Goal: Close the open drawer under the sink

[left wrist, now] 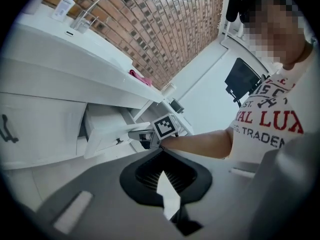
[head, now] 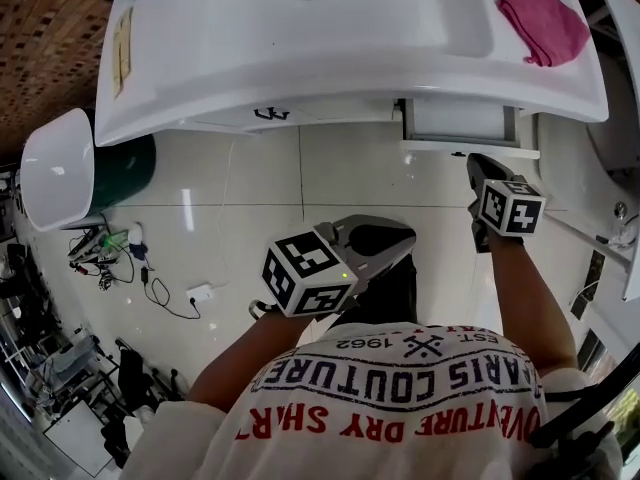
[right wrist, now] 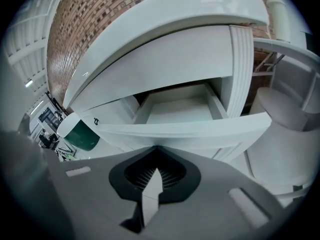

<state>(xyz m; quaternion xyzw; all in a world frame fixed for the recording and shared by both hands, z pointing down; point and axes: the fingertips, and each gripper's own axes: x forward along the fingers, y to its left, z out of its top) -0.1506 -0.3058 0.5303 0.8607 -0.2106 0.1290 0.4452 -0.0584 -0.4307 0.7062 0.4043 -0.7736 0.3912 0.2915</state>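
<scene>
The white drawer (head: pixel 458 122) under the sink (head: pixel 200 58) stands pulled out at the right side of the cabinet; its inside looks empty. My right gripper (head: pixel 479 165) is shut with nothing in it, its tip right at the drawer's front panel (right wrist: pixel 190 132). In the right gripper view, the shut jaws (right wrist: pixel 156 148) meet against the lower edge of that panel. My left gripper (head: pixel 398 240) hangs lower and nearer me, shut and empty, apart from the drawer. In the left gripper view, the closed tip (left wrist: pixel 161 152) points toward the open drawer (left wrist: pixel 107 131) and the right gripper (left wrist: pixel 150 135).
A pink cloth (head: pixel 545 23) lies on the sink's right rim. The left drawer with a black handle (head: pixel 270 115) is closed. A white-lidded green bin (head: pixel 60 168) stands left, and cables (head: pixel 130 268) lie on the tiled floor. White fixtures (head: pixel 610 148) crowd the right.
</scene>
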